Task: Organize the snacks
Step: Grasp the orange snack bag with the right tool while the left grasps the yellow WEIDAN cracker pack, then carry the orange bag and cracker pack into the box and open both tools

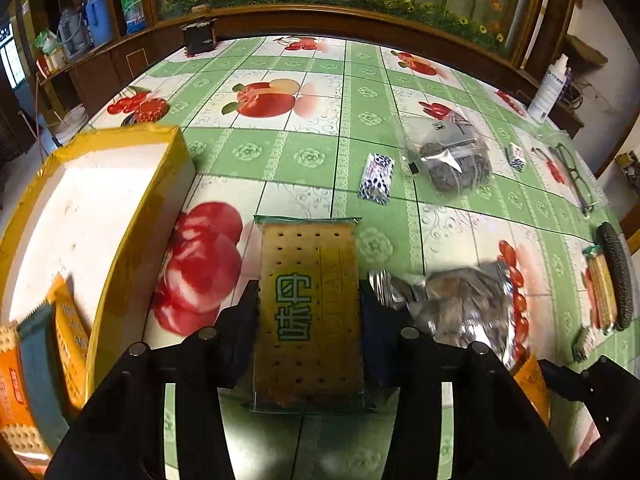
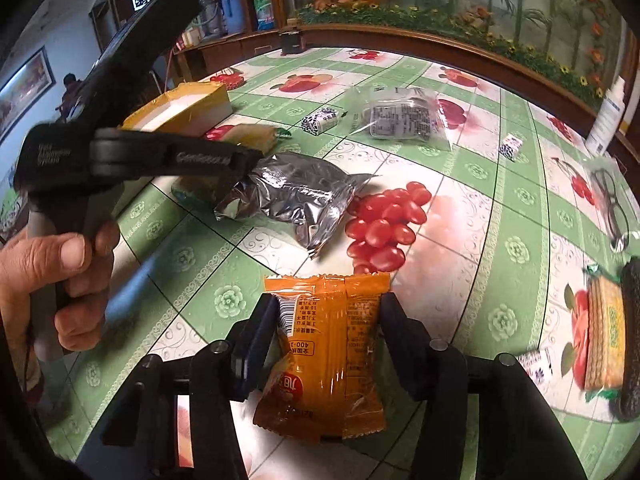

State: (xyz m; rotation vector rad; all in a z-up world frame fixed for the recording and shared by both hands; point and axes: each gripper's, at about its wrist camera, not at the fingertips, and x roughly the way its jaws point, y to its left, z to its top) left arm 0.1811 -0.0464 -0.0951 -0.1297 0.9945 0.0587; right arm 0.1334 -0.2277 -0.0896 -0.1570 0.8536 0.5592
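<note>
A green-edged cracker packet lies flat on the fruit-print tablecloth, and my left gripper is shut on its long sides. Just left of it stands a white foam box with yellow tape, with orange packets inside at its near end. In the right wrist view my right gripper is shut on an orange snack packet, back side up. A hand grips the left tool's handle at the left of that view.
A silver foil packet lies between the two grippers. Farther back are a clear bag of dark snacks and two small blue-and-white sweets. Glasses, a cracker packet and a white bottle sit along the right side.
</note>
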